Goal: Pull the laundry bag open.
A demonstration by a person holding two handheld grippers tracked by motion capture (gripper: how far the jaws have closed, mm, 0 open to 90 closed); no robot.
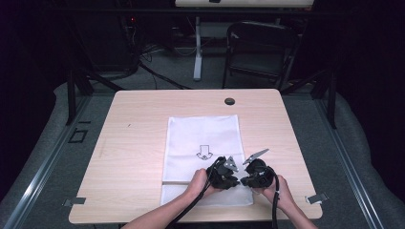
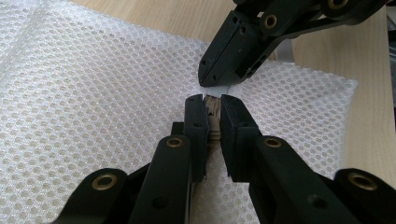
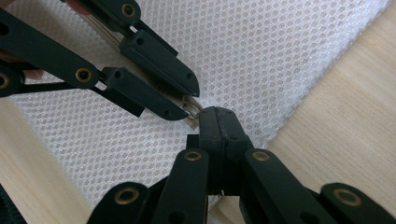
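A white mesh bag [image 1: 203, 133] with a black arrow printed on it lies flat on the wooden table [image 1: 133, 143]. Both grippers meet tip to tip over its near right corner. My left gripper [image 2: 212, 105] is shut on a small metal zipper pull [image 2: 213, 112] at the bag's edge. Directly opposite, my right gripper [image 3: 217, 114] is shut, pinching the mesh fabric [image 3: 261, 60] right beside that pull. In the high view the left gripper [image 1: 236, 182] and right gripper [image 1: 244, 181] almost touch. The zipper pull [image 3: 190, 111] lies between the left jaws.
A black round grommet [image 1: 229, 101] sits in the tabletop beyond the bag. Bare wood lies to the bag's left and right. A dark folding chair [image 1: 258, 47] stands behind the table. A metal clip [image 1: 316, 198] marks the near right corner.
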